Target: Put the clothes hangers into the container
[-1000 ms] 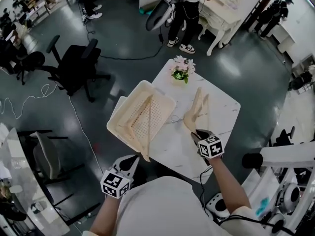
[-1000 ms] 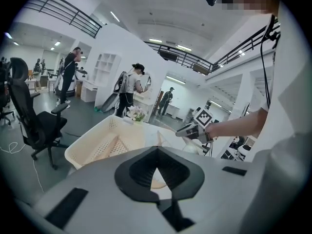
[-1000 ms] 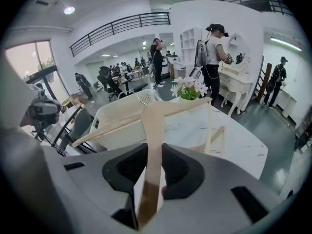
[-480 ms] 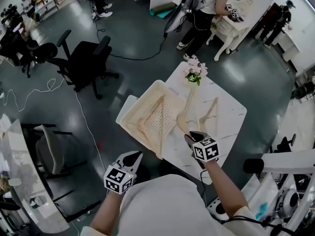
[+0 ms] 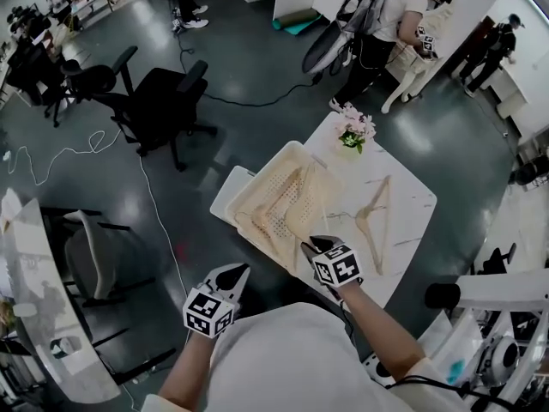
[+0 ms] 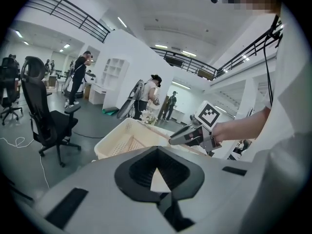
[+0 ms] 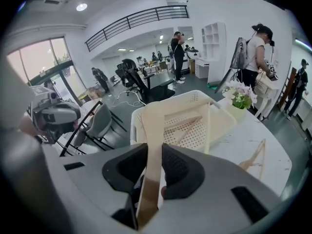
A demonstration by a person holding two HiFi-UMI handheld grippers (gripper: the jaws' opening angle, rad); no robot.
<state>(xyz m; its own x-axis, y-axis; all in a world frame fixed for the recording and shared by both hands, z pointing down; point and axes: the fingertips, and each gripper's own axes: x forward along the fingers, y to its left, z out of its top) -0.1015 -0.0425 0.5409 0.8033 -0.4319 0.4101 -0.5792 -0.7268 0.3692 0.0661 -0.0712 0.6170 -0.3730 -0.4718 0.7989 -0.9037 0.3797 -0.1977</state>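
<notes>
Gripping a pale wooden clothes hanger point(image 7: 151, 135) by one arm, the right gripper point(image 5: 308, 246) hovers over the cream perforated plastic basket point(image 5: 238, 202). Best to lower it flat inside before releasing. Left gripper point(image 5: 233, 273) sits near the basket, closed on nothing.

The right gripper point(image 5: 310, 247), on an outstretched bare forearm, reaches the near edge of the basket point(image 5: 260, 179), its jaws clamped on a hanger point(image 7: 153, 130). The left gripper point(image 5: 233, 272) hangs short of the basket by the person's body, jaws together and empty.
</notes>
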